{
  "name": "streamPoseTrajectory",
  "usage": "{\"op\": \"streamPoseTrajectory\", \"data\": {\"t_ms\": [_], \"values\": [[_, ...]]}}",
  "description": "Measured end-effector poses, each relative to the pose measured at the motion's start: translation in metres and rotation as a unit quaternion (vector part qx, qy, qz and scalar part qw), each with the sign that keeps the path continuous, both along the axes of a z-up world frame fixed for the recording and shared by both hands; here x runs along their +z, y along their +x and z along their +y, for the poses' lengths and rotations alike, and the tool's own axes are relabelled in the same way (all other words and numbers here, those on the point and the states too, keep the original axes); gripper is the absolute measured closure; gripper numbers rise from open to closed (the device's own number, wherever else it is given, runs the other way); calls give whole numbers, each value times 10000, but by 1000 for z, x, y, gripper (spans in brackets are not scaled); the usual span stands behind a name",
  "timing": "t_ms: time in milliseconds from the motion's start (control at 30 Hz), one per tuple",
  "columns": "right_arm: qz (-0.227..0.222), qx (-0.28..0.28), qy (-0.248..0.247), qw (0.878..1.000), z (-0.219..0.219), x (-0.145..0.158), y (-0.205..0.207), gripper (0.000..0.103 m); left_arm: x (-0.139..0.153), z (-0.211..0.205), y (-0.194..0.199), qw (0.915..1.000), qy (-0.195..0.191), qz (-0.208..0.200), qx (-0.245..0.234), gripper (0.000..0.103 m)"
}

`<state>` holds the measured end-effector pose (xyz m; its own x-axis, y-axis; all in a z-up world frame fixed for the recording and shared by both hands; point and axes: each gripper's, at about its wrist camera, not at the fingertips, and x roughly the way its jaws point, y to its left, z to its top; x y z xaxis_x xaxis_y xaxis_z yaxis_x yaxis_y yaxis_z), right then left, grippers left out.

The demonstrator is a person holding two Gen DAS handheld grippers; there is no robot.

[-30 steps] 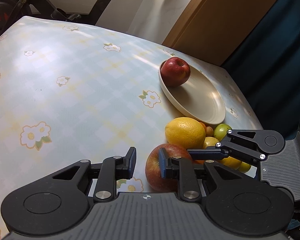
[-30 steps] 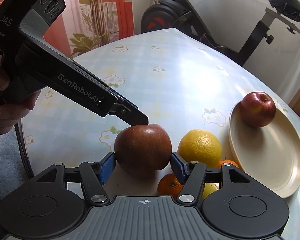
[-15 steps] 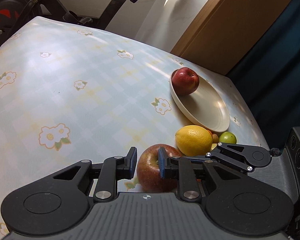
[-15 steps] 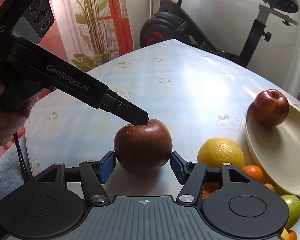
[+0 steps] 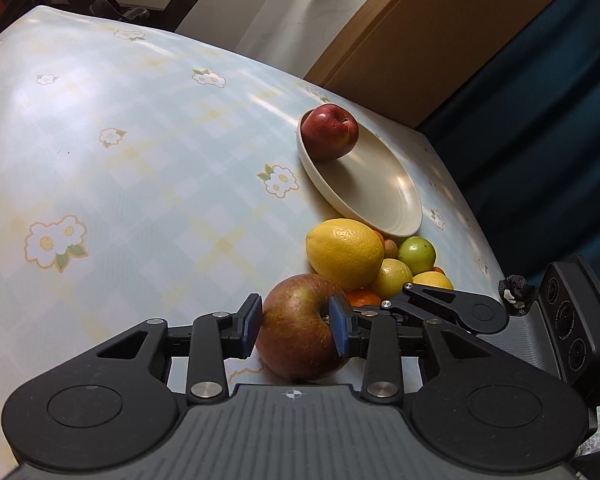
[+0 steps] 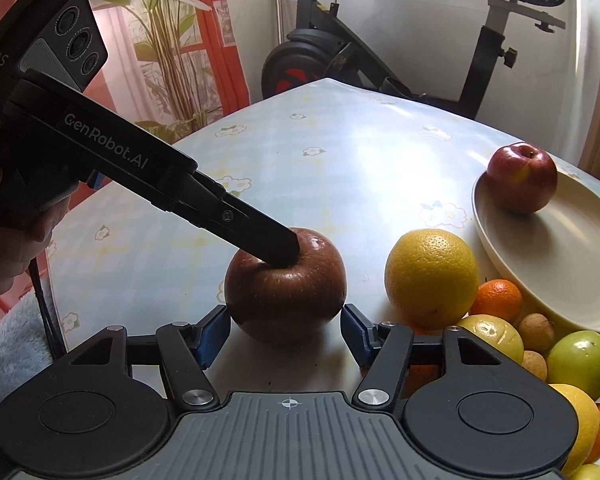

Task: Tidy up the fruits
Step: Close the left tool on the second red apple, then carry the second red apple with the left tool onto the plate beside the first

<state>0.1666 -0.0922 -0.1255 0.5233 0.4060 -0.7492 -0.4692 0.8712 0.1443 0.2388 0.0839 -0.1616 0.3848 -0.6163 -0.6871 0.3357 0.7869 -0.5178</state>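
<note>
The left gripper's (image 5: 296,322) fingers are spreading, and their blue pads sit over the top of a russet apple (image 5: 300,326), one at its flank and one at the stem dimple; whether they press it I cannot tell. The right gripper's (image 6: 283,330) fingers stand part-spread on either side of the same apple, their pads close at both flanks with the right one just clear of the skin. The apple rests on the worktop (image 5: 140,140), which wears a pale blue checked cloth with white flowers. Just beyond it lies a big yellow orange (image 6: 431,278) against a heap of small fruit: a mandarin (image 6: 499,300), a lemon (image 6: 494,336), a green apple (image 6: 580,356). Farther on, a cream plate (image 6: 560,276) holds a red apple (image 6: 522,178) near its far rim. Behind the worktop stands an exercise bike (image 6: 340,68).
</note>
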Motion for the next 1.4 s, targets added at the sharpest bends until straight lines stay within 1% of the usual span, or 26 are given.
{"op": "streamPoseTrajectory", "data": {"t_ms": [133,300,433,633,833,933,1067,1233,1400], "values": [[-52,17,-40,10000,4,-1,2,43,-2,4,1,9999,-109,74,54,65],[-122,-35,-34,9999,5,-2,2,44,-4,5,2,9995,-191,130,195,65],[-324,-156,142,9993,0,4,-4,45,6,2,-2,9997,-110,-78,220,65],[-686,-307,270,9968,-20,28,0,45,36,-10,4,9987,-195,-410,218,65],[-968,-503,247,9937,-58,60,12,45,70,-49,18,9961,-120,-875,-18,65],[-1047,-604,161,9925,-77,71,19,45,81,-73,30,9949,-123,-992,-149,65],[-1129,-719,36,9910,-108,80,36,45,94,-108,52,9923,18,-1168,-410,65],[-1155,-850,-96,9896,-143,77,63,45,98,-147,84,9907,192,-1204,-610,65],[-990,-976,-34,9903,-174,62,96,45,92,-182,125,9919,382,-950,-753,65]]}}
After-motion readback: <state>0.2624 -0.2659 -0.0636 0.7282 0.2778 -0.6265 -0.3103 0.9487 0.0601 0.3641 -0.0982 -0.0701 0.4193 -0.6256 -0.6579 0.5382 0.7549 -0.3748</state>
